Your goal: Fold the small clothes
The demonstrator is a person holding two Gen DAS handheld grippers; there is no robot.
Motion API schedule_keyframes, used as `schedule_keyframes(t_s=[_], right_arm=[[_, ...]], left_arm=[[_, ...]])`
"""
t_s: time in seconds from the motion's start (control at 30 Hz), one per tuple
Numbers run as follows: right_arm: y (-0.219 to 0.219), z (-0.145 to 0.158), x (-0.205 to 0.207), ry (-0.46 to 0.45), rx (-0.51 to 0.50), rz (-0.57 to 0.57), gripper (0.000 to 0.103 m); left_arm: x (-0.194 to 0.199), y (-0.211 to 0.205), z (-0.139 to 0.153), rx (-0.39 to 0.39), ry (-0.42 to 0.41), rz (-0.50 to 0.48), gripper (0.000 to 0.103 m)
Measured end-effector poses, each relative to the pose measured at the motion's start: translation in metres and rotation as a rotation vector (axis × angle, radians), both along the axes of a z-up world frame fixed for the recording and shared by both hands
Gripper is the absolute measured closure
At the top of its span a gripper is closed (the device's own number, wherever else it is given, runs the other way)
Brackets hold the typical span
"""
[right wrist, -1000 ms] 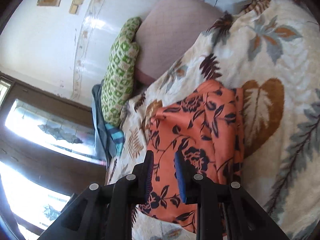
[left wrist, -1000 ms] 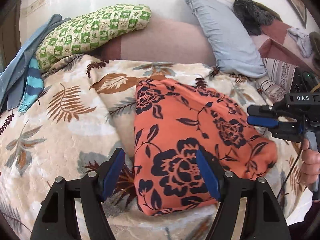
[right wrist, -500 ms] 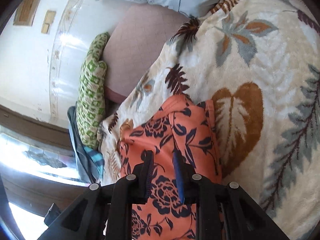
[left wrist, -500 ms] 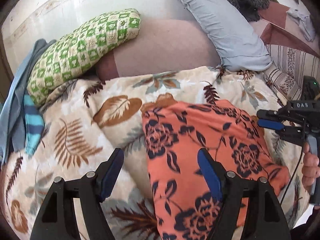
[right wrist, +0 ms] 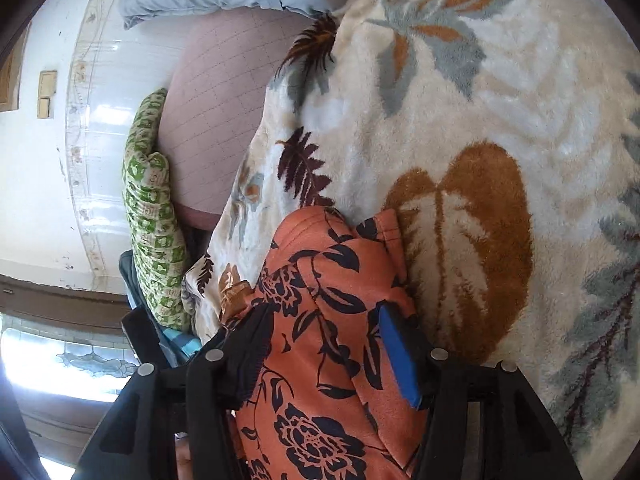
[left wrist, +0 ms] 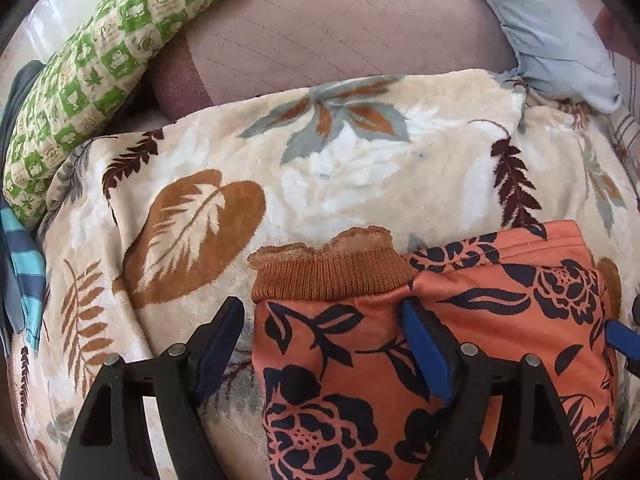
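An orange garment with dark blue flowers and a brown ribbed cuff lies on a cream leaf-print blanket. My left gripper is open low over the garment's left edge, just short of the cuff, with cloth between its jaws. In the right wrist view the same garment is bunched between the wide-open jaws of my right gripper. A blue tip of the right gripper shows at the right edge of the left wrist view.
A green patterned pillow, a mauve cushion and a pale blue pillow line the far side. Blue striped cloth lies at the left. A white wall and a window are beyond.
Both grippers have moved forward and down onto the garment. The right gripper, nearly shut before, has opened wide. The brown cuff has come into the left view.
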State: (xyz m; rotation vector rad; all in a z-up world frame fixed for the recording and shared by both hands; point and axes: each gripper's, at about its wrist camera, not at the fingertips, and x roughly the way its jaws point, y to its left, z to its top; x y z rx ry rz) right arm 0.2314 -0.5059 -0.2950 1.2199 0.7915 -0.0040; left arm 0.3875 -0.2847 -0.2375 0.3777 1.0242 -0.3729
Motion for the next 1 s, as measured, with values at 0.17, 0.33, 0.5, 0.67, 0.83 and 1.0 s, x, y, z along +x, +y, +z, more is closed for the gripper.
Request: schedule_keyframes(t_s=[0.17,0.33,0.5,0.67,0.83,1.0], right_arm=[[0.005,0.028,-0.009,-0.117,-0.022,0.043,0.044],[0.030,0.052,-0.018,-0.156,-0.077,0.144,0.044],[0.060,0.071,-0.043,-0.175,-0.172,0.238,0.044],[0.091,0.050,-0.080,-0.085,-0.201,0.333,0.048],[0.109,0.004,-0.098,0.092,-0.274,0.371,0.067],[0.073,0.019,-0.131,-0.023,-0.180,0.233,0.068]], left_arm=[[-0.033,0.041,0.031,-0.071,-0.020,0.018,0.021],[-0.118,0.078,0.052,-0.112,-0.038,-0.022,0.021],[-0.177,0.099,0.029,-0.066,-0.074,-0.047,0.021],[-0.193,0.104,-0.001,-0.057,-0.081,-0.045,0.019],[-0.201,0.125,-0.003,-0.204,-0.073,0.002,0.019],[-0.213,0.152,0.013,-0.317,-0.132,-0.006,0.020]])
